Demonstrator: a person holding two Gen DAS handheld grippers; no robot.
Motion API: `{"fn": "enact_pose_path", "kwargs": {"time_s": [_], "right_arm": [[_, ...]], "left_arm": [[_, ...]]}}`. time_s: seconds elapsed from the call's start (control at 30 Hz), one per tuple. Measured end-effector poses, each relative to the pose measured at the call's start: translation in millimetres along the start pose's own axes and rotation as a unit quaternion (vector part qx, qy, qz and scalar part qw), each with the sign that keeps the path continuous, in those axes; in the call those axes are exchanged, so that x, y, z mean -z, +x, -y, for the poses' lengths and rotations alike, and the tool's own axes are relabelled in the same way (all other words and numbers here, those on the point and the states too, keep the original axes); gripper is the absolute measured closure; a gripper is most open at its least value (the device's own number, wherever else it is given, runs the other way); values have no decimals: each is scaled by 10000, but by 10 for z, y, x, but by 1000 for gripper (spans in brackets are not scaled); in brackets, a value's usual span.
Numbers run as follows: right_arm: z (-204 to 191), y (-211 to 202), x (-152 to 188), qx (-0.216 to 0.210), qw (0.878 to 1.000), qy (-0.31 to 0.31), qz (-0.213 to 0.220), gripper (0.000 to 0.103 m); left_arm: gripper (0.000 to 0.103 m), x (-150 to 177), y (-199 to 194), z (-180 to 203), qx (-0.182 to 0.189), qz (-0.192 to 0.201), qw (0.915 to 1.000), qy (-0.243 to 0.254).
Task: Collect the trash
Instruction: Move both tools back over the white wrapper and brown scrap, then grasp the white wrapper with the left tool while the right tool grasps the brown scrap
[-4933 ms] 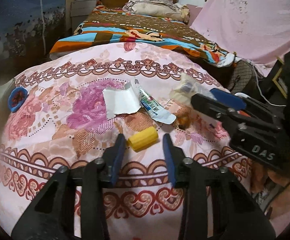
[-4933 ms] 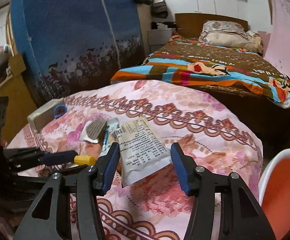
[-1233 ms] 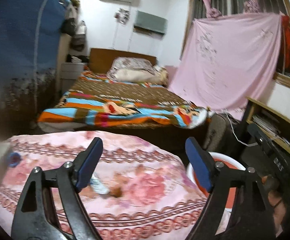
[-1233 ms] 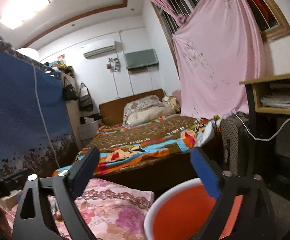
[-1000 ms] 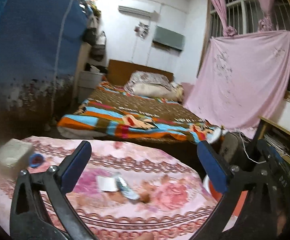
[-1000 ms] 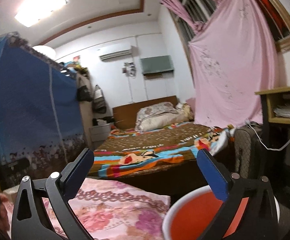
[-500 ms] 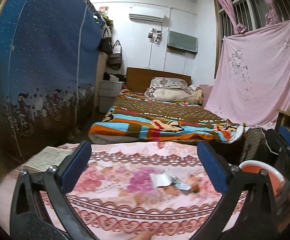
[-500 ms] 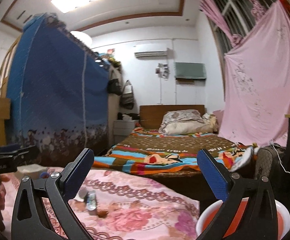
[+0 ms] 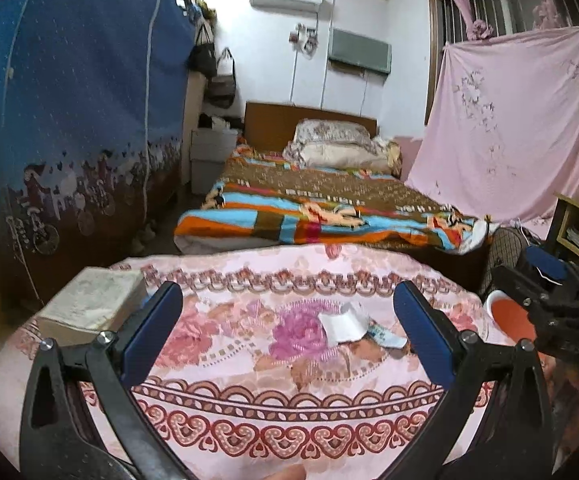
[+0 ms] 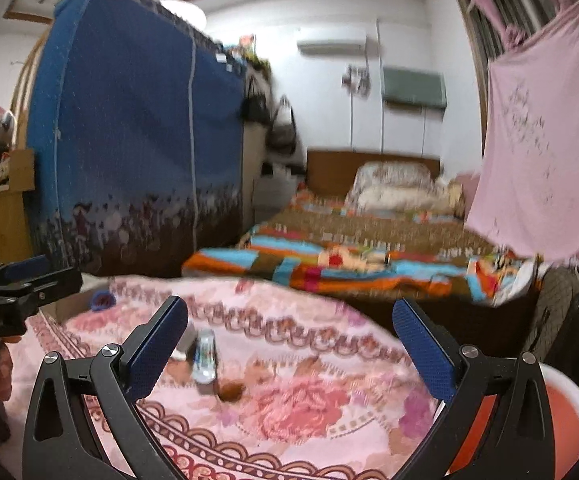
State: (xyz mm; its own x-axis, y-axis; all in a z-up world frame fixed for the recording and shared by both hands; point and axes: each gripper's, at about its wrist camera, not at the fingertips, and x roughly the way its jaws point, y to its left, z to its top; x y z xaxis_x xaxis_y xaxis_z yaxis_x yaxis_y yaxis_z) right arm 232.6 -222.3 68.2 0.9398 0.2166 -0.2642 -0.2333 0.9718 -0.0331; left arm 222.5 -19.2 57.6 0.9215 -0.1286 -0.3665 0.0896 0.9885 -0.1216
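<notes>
Paper scrap [image 9: 343, 325] and tube [image 9: 385, 335] lie on table [image 9: 289, 408], bin [image 9: 507, 314] right.

A matt cloth with a printed floral pattern [image 9: 289, 408] is spread over the table. The left gripper [image 9: 288, 334] and right gripper [image 10: 290, 354] are made of matt black plastic, fastened with shiny metal screws, and their fingers [image 10: 157, 344] are faced with blue, finely dimpled pads. A white paper scrap [image 9: 343, 325] and a glossy printed tube [image 10: 204, 354] are seen on the cloth. The bin [image 10: 569, 432] is of smooth plastic, white outside and orange inside. A headboard [image 9: 273, 122] of brown wood is visible.
</notes>
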Motion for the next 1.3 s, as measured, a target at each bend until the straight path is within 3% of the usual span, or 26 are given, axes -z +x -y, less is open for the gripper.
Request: {"fn": "enact_pose_path", "kwargs": {"time_s": [0.1, 0.23, 0.33, 0.47, 0.57, 0.73, 0.8, 1.1, 1.17, 1.3], "right_arm": [[3, 177, 40, -96, 9986, 57, -522, 1], [-21, 338, 115, -263, 9938, 64, -1075, 21], [-73, 449, 180, -448, 9884, -8, -1451, 27], [-155, 564, 248, -704, 9800, -136, -1858, 48], [-203, 617, 297, -914, 9731, -212, -2105, 49], [-285, 687, 345, -1081, 9645, -371, -2382, 52], [-301, 731, 368, -1124, 9606, -392, -2510, 54], [-347, 854, 421, -1314, 9508, -416, -2776, 71], [-356, 867, 416, -1349, 9502, -406, -2780, 80], [-344, 866, 410, -1392, 9502, -358, -2765, 83]], "left_arm": [[11, 12, 101, -22, 79, -278, 9995, -79], [13, 43, 249, -53, 289, -691, 9969, -251], [19, 79, 383, -63, 459, -1032, 9929, -378], [35, 131, 548, -38, 624, -1465, 9864, -400], [45, 154, 651, -16, 743, -1684, 9820, -413], [55, 184, 792, 22, 922, -1955, 9753, -451], [63, 197, 859, 36, 981, -2061, 9724, -493], [94, 225, 1052, 8, 1120, -2355, 9611, -906], [103, 228, 1059, 23, 1138, -2385, 9603, -894], [103, 212, 1042, 61, 1104, -2331, 9627, -824]]}}
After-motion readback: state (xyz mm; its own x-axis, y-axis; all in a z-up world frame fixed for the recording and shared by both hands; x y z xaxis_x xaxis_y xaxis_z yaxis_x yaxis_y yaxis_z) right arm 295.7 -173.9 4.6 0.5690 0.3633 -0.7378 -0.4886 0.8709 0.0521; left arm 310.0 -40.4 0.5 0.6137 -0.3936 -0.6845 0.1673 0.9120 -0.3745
